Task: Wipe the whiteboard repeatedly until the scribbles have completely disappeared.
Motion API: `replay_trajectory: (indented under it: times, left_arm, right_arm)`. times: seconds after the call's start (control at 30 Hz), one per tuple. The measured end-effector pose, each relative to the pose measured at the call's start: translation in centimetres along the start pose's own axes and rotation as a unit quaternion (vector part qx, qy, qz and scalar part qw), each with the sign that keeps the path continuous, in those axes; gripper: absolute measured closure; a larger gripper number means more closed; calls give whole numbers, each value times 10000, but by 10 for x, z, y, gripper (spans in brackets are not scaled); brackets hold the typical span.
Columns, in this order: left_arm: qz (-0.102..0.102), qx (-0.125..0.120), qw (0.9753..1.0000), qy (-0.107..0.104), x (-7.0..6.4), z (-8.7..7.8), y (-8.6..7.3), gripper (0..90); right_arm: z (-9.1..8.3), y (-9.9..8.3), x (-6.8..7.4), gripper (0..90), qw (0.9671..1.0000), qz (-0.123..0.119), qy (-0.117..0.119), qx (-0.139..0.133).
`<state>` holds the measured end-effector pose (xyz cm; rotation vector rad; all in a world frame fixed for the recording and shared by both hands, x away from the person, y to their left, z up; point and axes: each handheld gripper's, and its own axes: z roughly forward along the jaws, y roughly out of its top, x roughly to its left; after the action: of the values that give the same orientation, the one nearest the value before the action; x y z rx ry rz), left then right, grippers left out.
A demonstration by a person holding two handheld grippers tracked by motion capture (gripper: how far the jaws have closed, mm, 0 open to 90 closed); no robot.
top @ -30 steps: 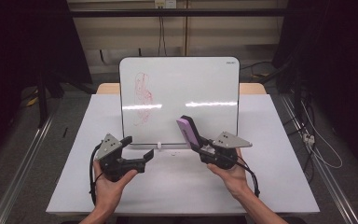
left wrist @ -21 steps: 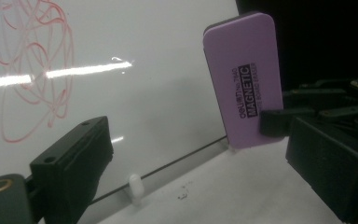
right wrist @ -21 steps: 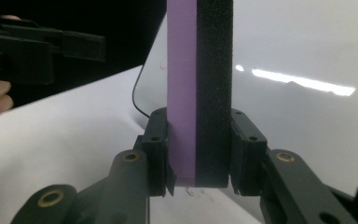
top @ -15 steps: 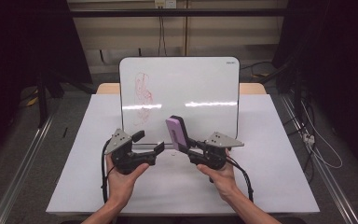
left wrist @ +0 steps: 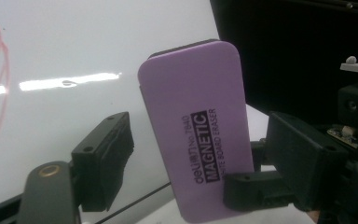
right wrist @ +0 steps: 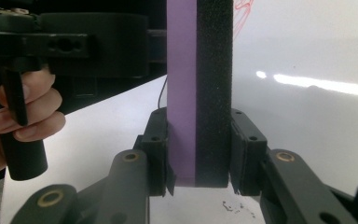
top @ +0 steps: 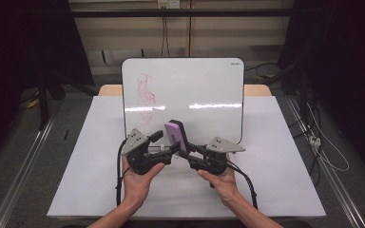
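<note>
Purple magnetic eraser [top: 176,134]: upright, clamped at its lower end between right gripper [top: 186,154] jaws, before the whiteboard [top: 195,90]; left gripper [top: 167,148] jaws apart, flanking its labelled face.

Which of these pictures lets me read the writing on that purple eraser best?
The left gripper view: the eraser turns its purple face to that camera, so "MAGNETIC" reads clearly. The right gripper view shows it edge-on, purple plastic beside black felt, clamped in the right gripper. The high view shows it small, before the whiteboard, print unreadable.
</note>
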<state>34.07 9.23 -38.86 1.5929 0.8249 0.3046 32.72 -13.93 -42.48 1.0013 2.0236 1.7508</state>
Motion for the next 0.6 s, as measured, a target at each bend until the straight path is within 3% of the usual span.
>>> replay_trajectory:
  times: [0.03, 0.2, 0.37, 0.6]
  left_arm:
    - [-78, 13, 9999, -76, 0, 3, -1, 252]
    - [-170, 8, 9998, -51, 1, 7, -3, 360]
    - [-437, -30, 9989, -133, 2, 11, -6, 376]
    - [-527, -3, 9986, -56, 1, 13, -4, 398]
  right_arm:
    - [0, 0, 0, 640, 10000, 0, 12, -7]
    - [1, -1, 2, 640, 10000, -17, 48, -22]
    - [1, -2, 1, 640, 10000, 22, 38, -35]
    - [3, -3, 0, 640, 9999, 140, 28, -86]
